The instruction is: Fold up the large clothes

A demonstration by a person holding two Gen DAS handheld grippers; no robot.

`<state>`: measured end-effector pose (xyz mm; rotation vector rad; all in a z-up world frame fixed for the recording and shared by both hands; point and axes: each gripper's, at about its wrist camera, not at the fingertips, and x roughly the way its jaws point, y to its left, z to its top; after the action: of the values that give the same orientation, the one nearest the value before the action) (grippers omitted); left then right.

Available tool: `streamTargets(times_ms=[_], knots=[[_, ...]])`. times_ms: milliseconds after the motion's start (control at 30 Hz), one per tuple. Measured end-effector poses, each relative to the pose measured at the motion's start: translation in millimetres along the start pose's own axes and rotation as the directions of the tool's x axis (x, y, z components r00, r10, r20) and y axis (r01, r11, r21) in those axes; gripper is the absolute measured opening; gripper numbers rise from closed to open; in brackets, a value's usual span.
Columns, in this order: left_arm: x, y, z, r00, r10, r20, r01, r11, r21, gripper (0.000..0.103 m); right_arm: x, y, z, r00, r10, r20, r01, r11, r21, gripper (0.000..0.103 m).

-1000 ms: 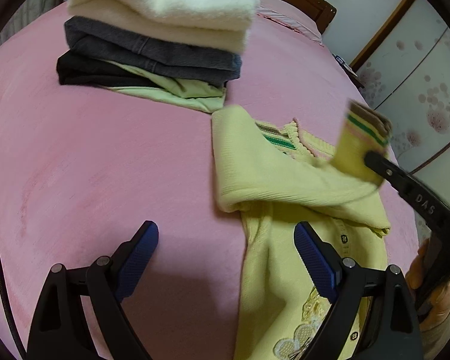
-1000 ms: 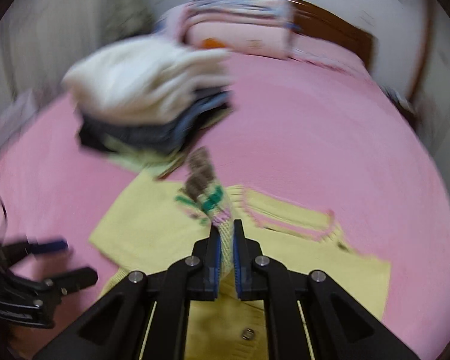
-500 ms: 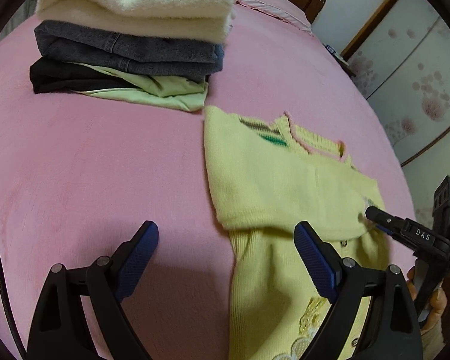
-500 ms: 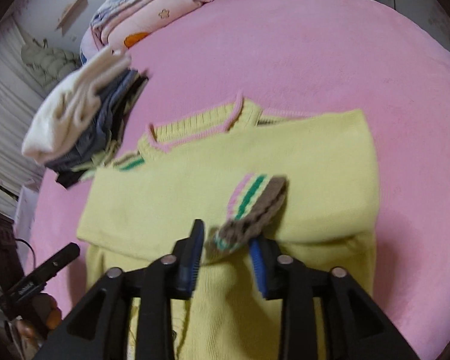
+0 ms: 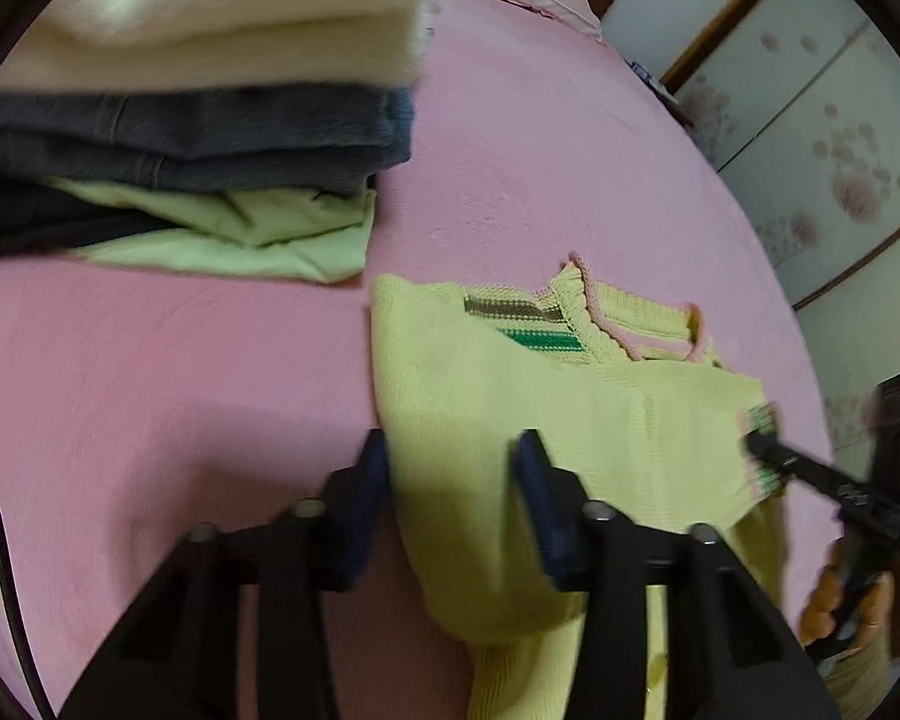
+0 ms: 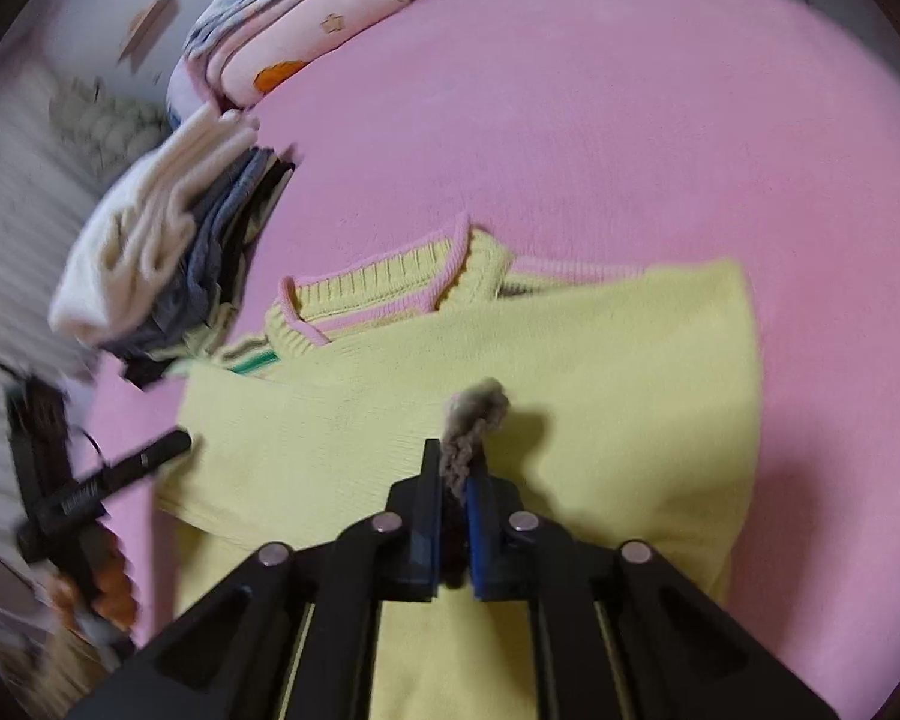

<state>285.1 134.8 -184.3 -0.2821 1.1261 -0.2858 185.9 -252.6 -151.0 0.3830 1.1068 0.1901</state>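
Note:
A yellow knit sweater lies on the pink bed cover, both sleeves folded across its chest. My left gripper straddles the sweater's left folded edge; its jaws are closing with cloth between them, and the pads stand apart from it. In the right wrist view the sweater fills the foreground. My right gripper is closing, and its pads pinch the brown end of the striped sleeve cuff. From the left wrist view the right gripper shows at the cuff on the sweater's right side.
A stack of folded clothes, white on top, then grey, black and light green, sits just beyond the sweater. Folded bedding lies at the head of the bed. Wardrobe doors stand past the bed's right edge.
My left gripper moved in over the sweater's left edge and its jaws narrowed. My right gripper let the cuff go onto the sweater, then shut on it again.

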Motion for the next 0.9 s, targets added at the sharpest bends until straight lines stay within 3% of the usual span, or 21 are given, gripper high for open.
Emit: streamTargets(times_ms=[133,200,300,367,500,600,667,767,900], knots=[[0.7,-12.1,-0.8,0.997,0.066,0.046,-0.068,0.997,0.028,0.038,-21.6,12.8,11.4,0.987,-0.062,0.146,0.078,0.991,-0.108,0.006],[6.1,-16.1,-1.7,0.994,0.097,0.044,-0.098,0.995,0.026,0.038,-21.0,8.2,18.4,0.979,-0.108,0.173,0.129,0.986,-0.111,0.006],[15.3,-20.4,-3.0,0.989,0.144,0.045,-0.146,0.988,0.040,0.038,2.2,-11.7,23.3,0.980,-0.170,0.104,0.178,0.981,-0.078,0.006],[20.4,-24.0,-3.9,0.983,0.178,0.050,-0.181,0.981,0.069,0.030,22.0,-23.1,19.2,0.978,-0.207,0.023,0.208,0.976,-0.070,0.009],[24.2,-33.7,-8.0,0.972,0.226,0.056,-0.231,0.966,0.113,0.029,17.5,-30.1,15.4,0.983,-0.181,0.024,0.182,0.983,-0.029,0.014],[11.9,-43.0,-7.1,0.959,0.272,0.076,-0.280,0.952,0.124,0.037,6.2,-29.3,17.6,0.976,-0.217,0.023,0.217,0.976,0.001,0.015],[-3.9,-54.2,-8.8,0.947,0.292,0.131,-0.309,0.941,0.137,0.050,-4.5,-18.6,17.3,0.961,-0.270,0.055,0.272,0.962,-0.027,0.017],[-25.2,-69.4,-11.8,0.951,0.236,0.202,-0.263,0.957,0.121,0.054,-21.0,10.3,14.2,0.945,-0.293,0.142,0.308,0.947,-0.095,0.021],[-26.6,-83.5,-15.9,0.970,0.129,0.205,-0.150,0.985,0.088,0.054,-21.0,49.3,8.6,0.970,-0.159,0.184,0.194,0.962,-0.191,0.022]])
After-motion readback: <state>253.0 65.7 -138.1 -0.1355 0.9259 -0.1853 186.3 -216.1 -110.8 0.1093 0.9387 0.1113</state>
